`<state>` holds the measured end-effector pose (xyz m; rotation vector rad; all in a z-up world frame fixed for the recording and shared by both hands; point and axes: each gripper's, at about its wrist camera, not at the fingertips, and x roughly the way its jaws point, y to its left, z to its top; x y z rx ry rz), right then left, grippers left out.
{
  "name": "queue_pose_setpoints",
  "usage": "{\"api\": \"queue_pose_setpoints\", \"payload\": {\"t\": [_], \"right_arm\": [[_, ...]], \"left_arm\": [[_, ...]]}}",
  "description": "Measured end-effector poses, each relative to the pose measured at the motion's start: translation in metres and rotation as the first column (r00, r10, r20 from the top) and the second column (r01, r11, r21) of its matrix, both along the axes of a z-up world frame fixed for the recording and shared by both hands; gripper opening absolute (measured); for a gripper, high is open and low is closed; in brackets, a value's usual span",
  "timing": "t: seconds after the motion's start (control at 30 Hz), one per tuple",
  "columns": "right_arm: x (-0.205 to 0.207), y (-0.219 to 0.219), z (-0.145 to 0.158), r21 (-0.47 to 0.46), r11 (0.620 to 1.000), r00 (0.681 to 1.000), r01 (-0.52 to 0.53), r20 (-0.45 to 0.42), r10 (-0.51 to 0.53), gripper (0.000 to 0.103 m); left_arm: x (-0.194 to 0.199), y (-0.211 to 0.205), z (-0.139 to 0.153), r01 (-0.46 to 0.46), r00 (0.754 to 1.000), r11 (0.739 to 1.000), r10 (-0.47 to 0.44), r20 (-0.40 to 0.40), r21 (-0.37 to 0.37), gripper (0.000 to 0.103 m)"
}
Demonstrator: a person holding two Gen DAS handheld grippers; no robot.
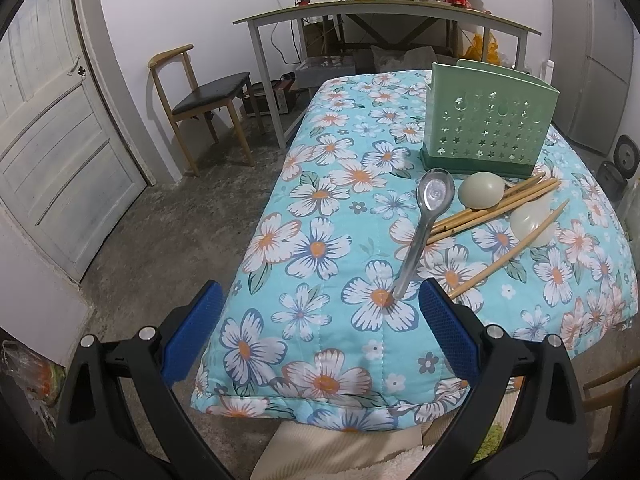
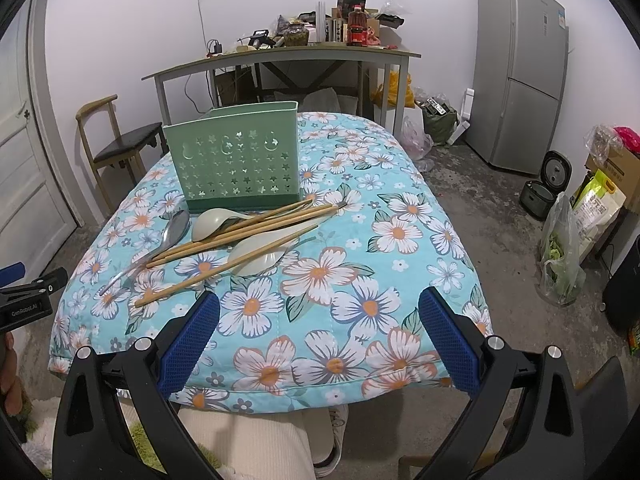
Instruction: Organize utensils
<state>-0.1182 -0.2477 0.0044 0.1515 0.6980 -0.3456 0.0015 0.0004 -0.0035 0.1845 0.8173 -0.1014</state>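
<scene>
Metal spoon (image 1: 428,216): flat on the floral cloth (image 1: 320,248), bowl near the holder base, handle end between the left fingertips, untouched.
Chopsticks (image 2: 244,232): loose bundle on the cloth just right of the metal spoon, one stick (image 2: 216,272) apart and nearer.
Pale spoons (image 2: 218,222): two, among the chopsticks, one partly under them.
Green holder (image 2: 236,160): upright, perforated, behind the utensils.
Left gripper (image 1: 320,320): spread wide, nothing between the blue pads.
Right gripper (image 2: 320,324): spread wide over the cloth's near edge, nothing held.
Background: chair (image 1: 200,100), cluttered desk (image 2: 280,60), fridge (image 2: 520,72).
</scene>
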Motion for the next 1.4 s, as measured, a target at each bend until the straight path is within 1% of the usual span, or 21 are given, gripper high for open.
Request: {"api": "queue_pose_setpoints", "payload": {"t": [1.4], "right_arm": [[-0.0013, -0.0007, 0.0004, 0.0, 1.0, 1.0, 0.0, 0.001, 0.0, 0.097]], "left_arm": [[0.0048, 0.0064, -0.0038, -0.011, 1.0, 1.0, 0.011, -0.006, 0.016, 0.095]]}}
